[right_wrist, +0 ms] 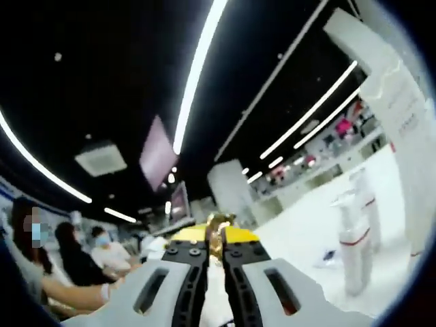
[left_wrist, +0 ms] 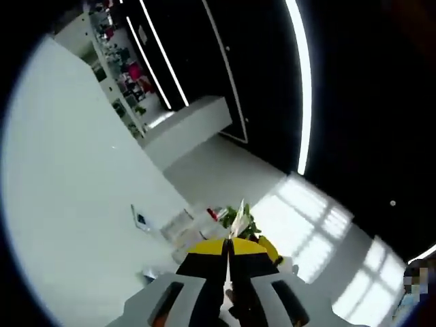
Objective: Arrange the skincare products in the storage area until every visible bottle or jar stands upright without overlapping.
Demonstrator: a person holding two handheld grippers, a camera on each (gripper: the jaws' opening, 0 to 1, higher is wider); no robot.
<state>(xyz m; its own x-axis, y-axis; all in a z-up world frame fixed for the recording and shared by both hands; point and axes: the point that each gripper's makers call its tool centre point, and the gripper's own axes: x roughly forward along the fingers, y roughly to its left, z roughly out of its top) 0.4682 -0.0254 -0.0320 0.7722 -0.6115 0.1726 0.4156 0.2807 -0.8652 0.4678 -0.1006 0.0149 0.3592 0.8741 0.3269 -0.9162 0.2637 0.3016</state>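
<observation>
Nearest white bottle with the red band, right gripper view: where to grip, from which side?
Grip the bottle on its straight body near the red band, coming side-on from the open counter side with fingers level. It stands upright and tall, with a narrower top, so a top grab looks less secure. A second bottle stands close behind. The right gripper looks shut, possibly already holding something.

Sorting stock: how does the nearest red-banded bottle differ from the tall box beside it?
The red-banded bottle is rounded with a narrow top; the tall box is flat-sided. The bottle stands far shorter than the box. Both are white and upright.
</observation>
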